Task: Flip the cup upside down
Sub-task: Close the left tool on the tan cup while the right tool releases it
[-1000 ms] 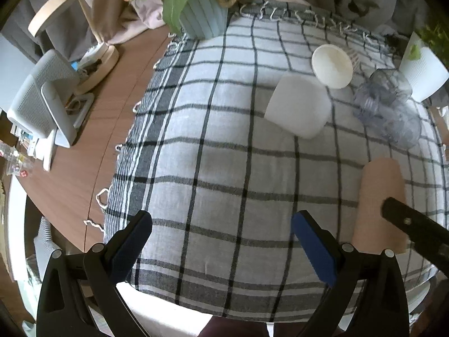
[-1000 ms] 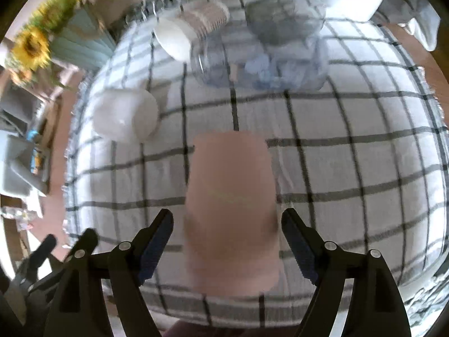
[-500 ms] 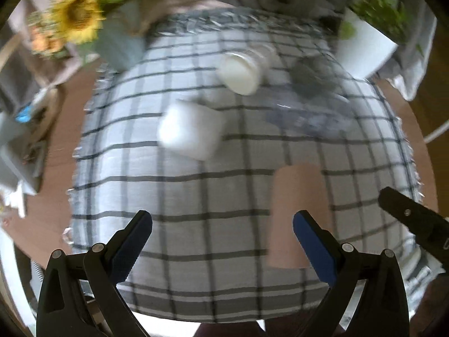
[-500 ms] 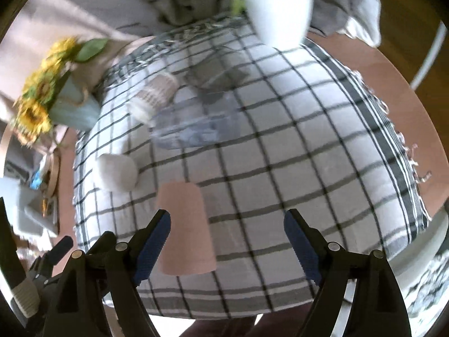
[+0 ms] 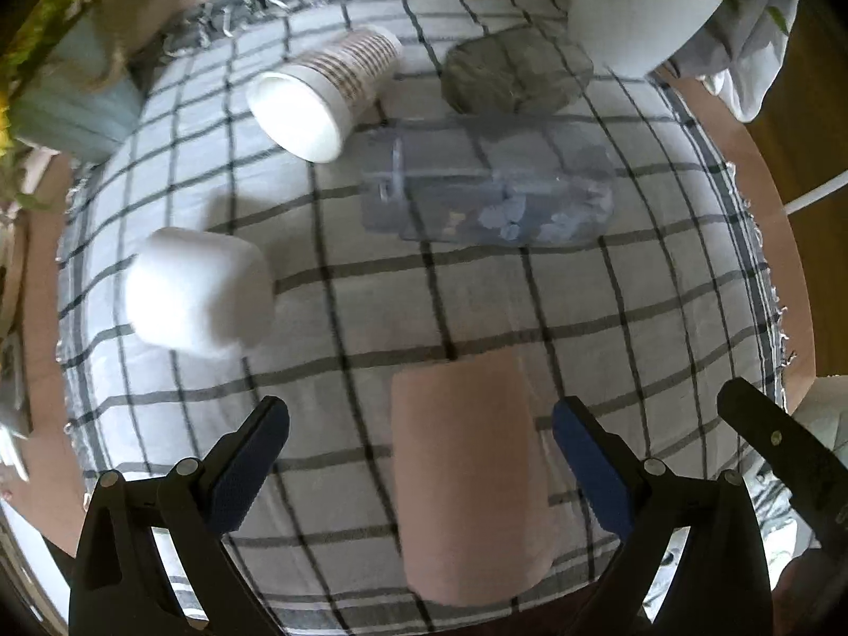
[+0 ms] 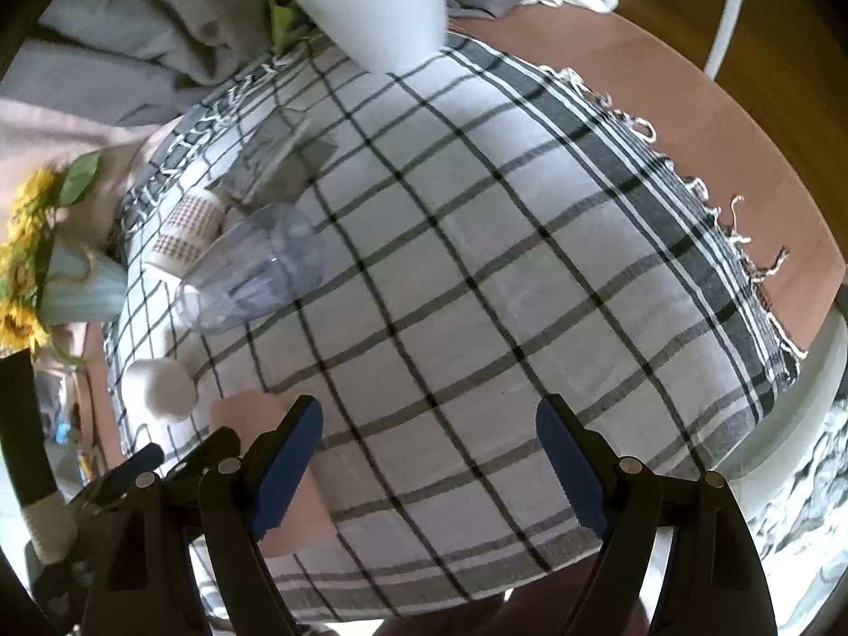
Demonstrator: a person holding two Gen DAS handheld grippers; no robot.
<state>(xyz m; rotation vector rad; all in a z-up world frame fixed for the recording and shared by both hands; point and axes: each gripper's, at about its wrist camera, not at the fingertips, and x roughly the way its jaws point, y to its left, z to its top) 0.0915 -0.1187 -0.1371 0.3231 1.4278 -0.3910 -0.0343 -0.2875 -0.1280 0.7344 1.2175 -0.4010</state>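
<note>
Pink cup (image 5: 469,477): near edge of the checked cloth (image 5: 662,291), between the blue pads of the left gripper (image 5: 421,469) but touching neither. Its look suggests it stands mouth-down; the rim is not visible, so this is a judgement.
Left gripper: fingers wide apart, holding nothing — straddling the cup, probably to leave clearance on both sides.
Right gripper (image 6: 429,464): fingers apart, empty, aimed at bare cloth to the right of the pink cup (image 6: 249,413); likely kept aside so the two tools do not collide.
White cup (image 5: 199,291): left of centre, base up, well apart from the pink cup.
Paper cup (image 5: 323,93): far left, on its side, mouth toward the camera.
Clear cup (image 5: 487,185): far centre, also on its side, just beside the paper cup.
Planter (image 6: 371,0): far edge, clear of the work.
Stage: two cups appear inverted, two still lying — which cup is next cannot be told.
</note>
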